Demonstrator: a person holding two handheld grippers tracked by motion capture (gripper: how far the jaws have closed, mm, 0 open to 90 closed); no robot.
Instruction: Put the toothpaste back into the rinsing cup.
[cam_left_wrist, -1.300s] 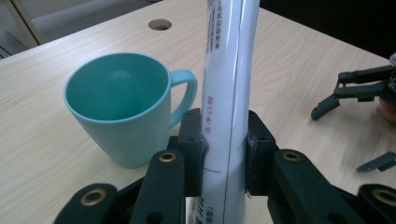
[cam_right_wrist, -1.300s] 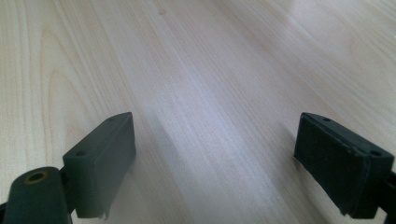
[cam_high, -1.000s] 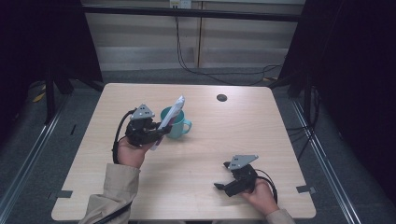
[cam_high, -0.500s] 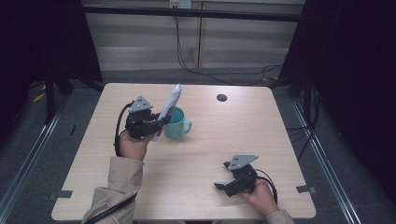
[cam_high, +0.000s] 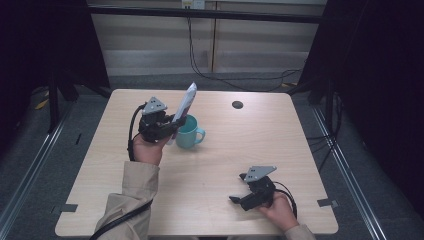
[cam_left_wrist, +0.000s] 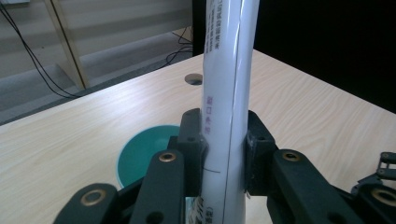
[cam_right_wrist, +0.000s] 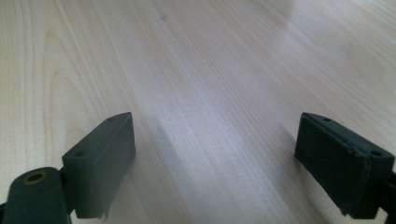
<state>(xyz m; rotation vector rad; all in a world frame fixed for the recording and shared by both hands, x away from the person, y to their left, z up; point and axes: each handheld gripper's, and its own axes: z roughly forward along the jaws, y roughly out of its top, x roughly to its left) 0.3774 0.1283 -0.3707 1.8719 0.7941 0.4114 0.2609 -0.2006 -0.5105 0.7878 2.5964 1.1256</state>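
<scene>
Teal mug (cam_high: 188, 134) blocks table (cam_high: 300, 150) centre-left; bare wood all round right claw (cam_high: 239, 198).

- Tube (cam_high: 184, 107) I'm holding: white w/ purple print, thin dark line down its side.
- Mug (cam_high: 188, 133): teal in & out.
- Table (cam_high: 280, 140): pale wood grain, one dark round spot.
- Both grippers (cam_high: 172, 126) (cam_high: 239, 196): black, grey plates.
- My sleeve (cam_high: 131, 200): beige.

The tube (cam_high: 184, 107) sits between the left gripper's (cam_high: 170, 125) jaws, the mug (cam_high: 189, 133) just beyond and below them. The right gripper (cam_high: 239, 198) lies well apart, over the table (cam_high: 220, 160).
</scene>
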